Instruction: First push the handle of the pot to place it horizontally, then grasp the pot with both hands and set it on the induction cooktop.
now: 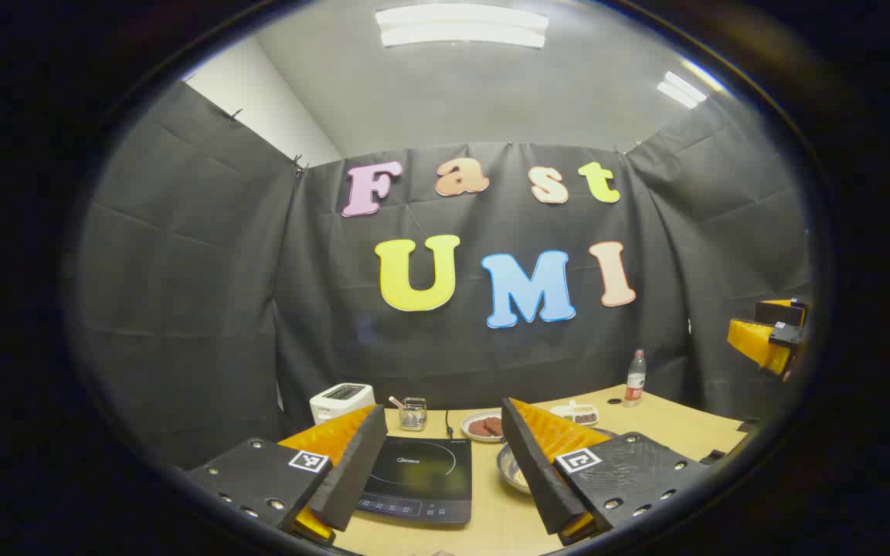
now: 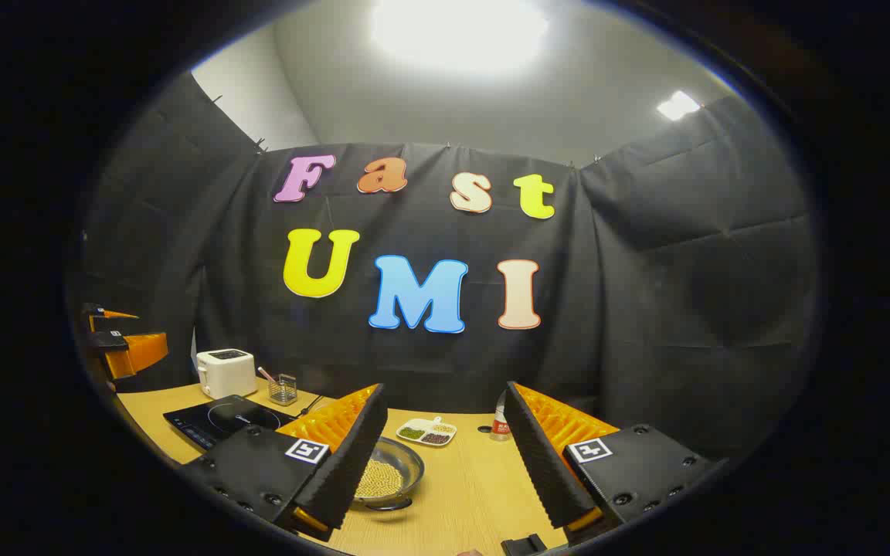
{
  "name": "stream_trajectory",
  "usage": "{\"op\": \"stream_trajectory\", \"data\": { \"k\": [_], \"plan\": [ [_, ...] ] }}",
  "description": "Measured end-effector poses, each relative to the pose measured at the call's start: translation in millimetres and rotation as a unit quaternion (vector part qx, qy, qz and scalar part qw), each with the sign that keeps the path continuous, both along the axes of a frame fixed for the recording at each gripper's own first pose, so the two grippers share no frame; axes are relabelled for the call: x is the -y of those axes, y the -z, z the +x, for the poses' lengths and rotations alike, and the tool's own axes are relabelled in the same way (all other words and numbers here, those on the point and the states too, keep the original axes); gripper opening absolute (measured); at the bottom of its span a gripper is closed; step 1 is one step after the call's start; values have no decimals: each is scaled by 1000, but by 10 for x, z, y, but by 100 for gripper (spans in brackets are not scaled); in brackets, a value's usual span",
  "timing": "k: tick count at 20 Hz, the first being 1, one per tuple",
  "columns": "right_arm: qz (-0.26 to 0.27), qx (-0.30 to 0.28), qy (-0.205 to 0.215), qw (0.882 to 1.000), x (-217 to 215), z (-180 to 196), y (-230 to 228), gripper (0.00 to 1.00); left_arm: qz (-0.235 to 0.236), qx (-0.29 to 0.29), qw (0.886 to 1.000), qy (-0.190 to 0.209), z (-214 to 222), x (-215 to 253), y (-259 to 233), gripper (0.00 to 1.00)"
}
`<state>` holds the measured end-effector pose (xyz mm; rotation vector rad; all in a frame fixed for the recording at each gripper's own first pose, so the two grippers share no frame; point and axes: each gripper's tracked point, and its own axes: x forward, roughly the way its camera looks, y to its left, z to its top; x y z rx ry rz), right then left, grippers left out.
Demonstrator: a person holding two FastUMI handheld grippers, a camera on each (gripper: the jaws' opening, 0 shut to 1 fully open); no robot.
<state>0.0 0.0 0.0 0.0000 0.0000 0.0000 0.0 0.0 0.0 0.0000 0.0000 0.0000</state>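
Note:
A steel pot (image 2: 392, 472) holding pale beans sits on the wooden table (image 2: 464, 486), just behind my right gripper's left finger. A dark handle (image 2: 391, 506) pokes out at its near side. The black induction cooktop (image 2: 221, 421) lies to the pot's left. My right gripper (image 2: 449, 463) is open above the table, holding nothing. In the left gripper view the cooktop (image 1: 422, 475) lies between the fingers of my open left gripper (image 1: 445, 479), and the pot (image 1: 511, 467) peeks out beside its right finger. The other gripper (image 1: 769, 336) hangs at the far right.
A white toaster (image 2: 226, 372) and a small glass holder (image 2: 283, 390) stand behind the cooktop. A plate of brown cookies (image 1: 484, 426), a divided dish of beans (image 2: 427, 432) and a bottle (image 1: 634, 378) sit toward the back of the table.

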Motion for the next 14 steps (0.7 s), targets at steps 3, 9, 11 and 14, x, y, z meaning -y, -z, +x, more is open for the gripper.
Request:
{"op": "stream_trajectory", "data": {
  "k": [3, 9, 11, 14],
  "plan": [
    [5, -5, 1, 1000, -5, -7, 31, 96, -1, -2, 1000, -6, -3, -52, 11, 90],
    [16, -14, -1, 1000, -21, 26, 74, 96, 10, 8, 1000, -10, 19, -103, -55, 89],
    [20, -17, -2, 1000, -12, 49, 79, 93, 11, 11, 1000, -9, 37, -102, -66, 90],
    [25, -22, 0, 999, 7, 91, 110, 93, 15, 13, 1000, -8, 45, -84, -76, 90]
  ]
}}
